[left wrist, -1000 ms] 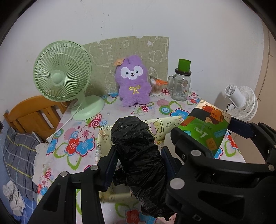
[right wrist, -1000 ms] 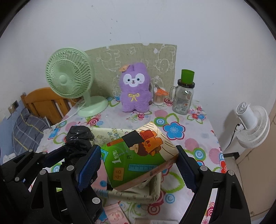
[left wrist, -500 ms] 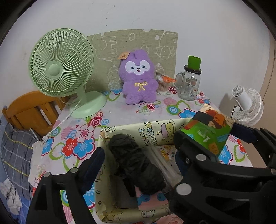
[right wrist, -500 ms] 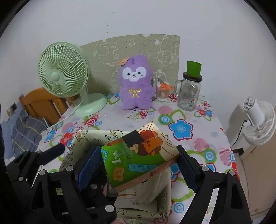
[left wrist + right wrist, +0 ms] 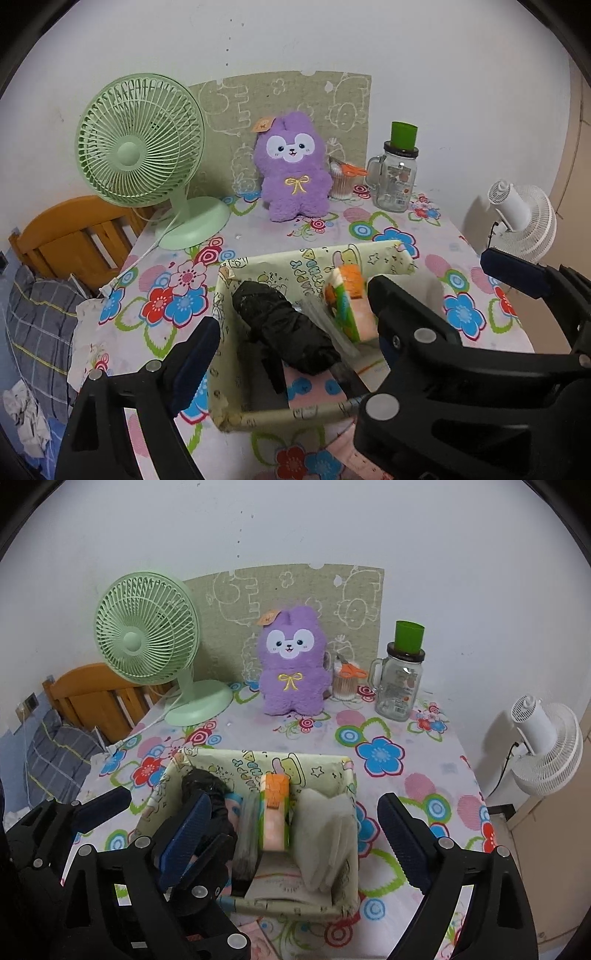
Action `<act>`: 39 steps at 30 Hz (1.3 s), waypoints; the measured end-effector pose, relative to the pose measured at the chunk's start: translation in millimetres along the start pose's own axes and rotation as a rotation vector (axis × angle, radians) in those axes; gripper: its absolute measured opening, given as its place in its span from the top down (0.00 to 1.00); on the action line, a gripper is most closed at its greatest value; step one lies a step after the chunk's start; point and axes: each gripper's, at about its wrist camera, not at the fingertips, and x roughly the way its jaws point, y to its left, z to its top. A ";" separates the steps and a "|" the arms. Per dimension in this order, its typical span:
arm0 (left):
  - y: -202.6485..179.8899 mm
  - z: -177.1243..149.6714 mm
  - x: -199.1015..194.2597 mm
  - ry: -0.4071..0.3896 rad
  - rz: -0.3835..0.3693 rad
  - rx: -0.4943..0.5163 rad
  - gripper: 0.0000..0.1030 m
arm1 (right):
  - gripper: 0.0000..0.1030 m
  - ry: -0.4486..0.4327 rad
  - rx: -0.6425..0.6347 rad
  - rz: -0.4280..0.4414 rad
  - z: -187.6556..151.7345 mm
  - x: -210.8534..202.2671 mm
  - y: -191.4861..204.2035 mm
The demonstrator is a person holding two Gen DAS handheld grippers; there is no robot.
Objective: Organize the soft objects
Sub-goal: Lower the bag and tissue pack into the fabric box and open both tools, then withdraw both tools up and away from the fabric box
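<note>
A pale yellow cartoon-print fabric box [image 5: 280, 264] [image 5: 258, 762] stands on the flowered table. Inside lie a black plastic bundle [image 5: 284, 328] [image 5: 207, 786], a green and orange tissue pack [image 5: 347, 306] [image 5: 275, 812] on its edge, and white gloves [image 5: 325, 834]. My left gripper [image 5: 291, 343] is open and empty above the box's near side. My right gripper [image 5: 291, 830] is open and empty over the box, its fingers either side of the pack and apart from it. A purple plush bunny [image 5: 293, 168] [image 5: 291, 661] sits at the back.
A green desk fan [image 5: 147, 155] stands back left with its cord trailing off the table. A glass jar with a green lid [image 5: 399, 173] and a cup of cotton swabs [image 5: 343, 181] stand back right. A white fan [image 5: 521, 218] is beyond the right edge; a wooden chair [image 5: 74, 240] is at left.
My left gripper let the black bundle drop into the box and opened. My right gripper opened and released the tissue pack, which now stands inside the box. Both grippers pulled back.
</note>
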 end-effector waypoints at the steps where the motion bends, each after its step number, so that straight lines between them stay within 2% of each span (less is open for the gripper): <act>1: -1.2 -1.5 -3.8 -0.002 -0.003 0.001 0.13 | 0.09 -0.002 0.000 -0.001 -1.2 -3.9 -0.1; 17: -19.3 -29.8 -58.4 -0.042 -0.012 0.014 0.12 | 0.09 -0.046 -0.002 -0.023 -30.5 -68.4 -3.3; 39: -44.3 -65.8 -103.0 -0.063 -0.029 0.022 0.11 | 0.09 -0.078 0.009 -0.027 -68.3 -121.0 -11.5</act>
